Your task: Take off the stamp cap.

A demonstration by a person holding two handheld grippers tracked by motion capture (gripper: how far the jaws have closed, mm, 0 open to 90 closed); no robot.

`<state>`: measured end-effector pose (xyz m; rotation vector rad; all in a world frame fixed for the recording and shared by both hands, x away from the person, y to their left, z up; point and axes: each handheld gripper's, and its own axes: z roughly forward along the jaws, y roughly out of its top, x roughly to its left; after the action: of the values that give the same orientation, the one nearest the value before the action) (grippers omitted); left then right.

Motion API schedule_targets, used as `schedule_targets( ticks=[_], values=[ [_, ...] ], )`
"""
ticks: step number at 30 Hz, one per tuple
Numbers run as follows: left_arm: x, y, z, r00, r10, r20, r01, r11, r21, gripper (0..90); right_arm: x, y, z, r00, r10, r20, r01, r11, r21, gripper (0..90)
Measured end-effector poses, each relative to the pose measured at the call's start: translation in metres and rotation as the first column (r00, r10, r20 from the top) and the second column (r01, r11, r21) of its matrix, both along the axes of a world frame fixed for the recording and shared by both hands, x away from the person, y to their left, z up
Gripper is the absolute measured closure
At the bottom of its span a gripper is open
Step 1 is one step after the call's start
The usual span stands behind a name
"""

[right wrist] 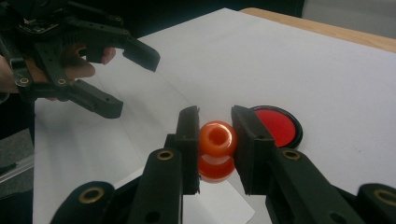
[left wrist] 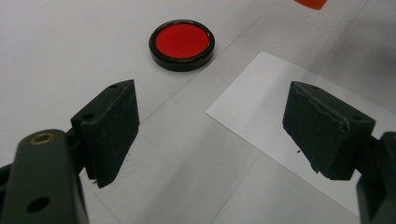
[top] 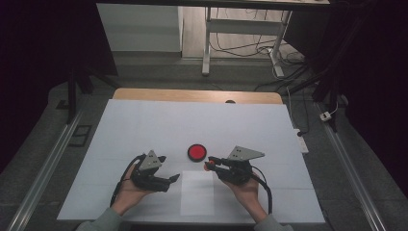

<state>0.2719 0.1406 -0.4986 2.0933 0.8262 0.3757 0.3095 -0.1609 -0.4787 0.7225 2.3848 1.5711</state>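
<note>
While I look along my right gripper, I see its two black jaws closed on a small orange spool, a glossy piece with a hole in its upper end. The pads press on both sides of it, so the jaws stand only as wide as the spool itself. The spool hangs in the grip just beside the red disc, on the side of the disc that is nearer to me, and it does not touch the disc. In the high view the same right gripper holds the orange spool just beside the red disc, and the white paper sheet lies below it, on the near side of the disc.

My left gripper has its jaws wide open and nothing is between them. Between the two pads I see only the white table cover and one corner of the paper sheet. The red disc, which has a black rim, lies flat on the cover beyond the jaws and is well apart from them. In the high view the left gripper is to the left of the disc and nearer to me, above the cover, and my hand holds it from below.
</note>
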Motion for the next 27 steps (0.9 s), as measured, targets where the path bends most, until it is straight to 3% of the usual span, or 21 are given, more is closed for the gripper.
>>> schedule_targets(
  ticks=[27],
  values=[
    [0.012,-0.033,0.005,0.9979,-0.06,0.022,0.06,0.9977,0.032,19.3,-0.001,0.0,0.001,1.0,0.001,0.008,-0.001,1.0,-0.003,72.0]
  ],
)
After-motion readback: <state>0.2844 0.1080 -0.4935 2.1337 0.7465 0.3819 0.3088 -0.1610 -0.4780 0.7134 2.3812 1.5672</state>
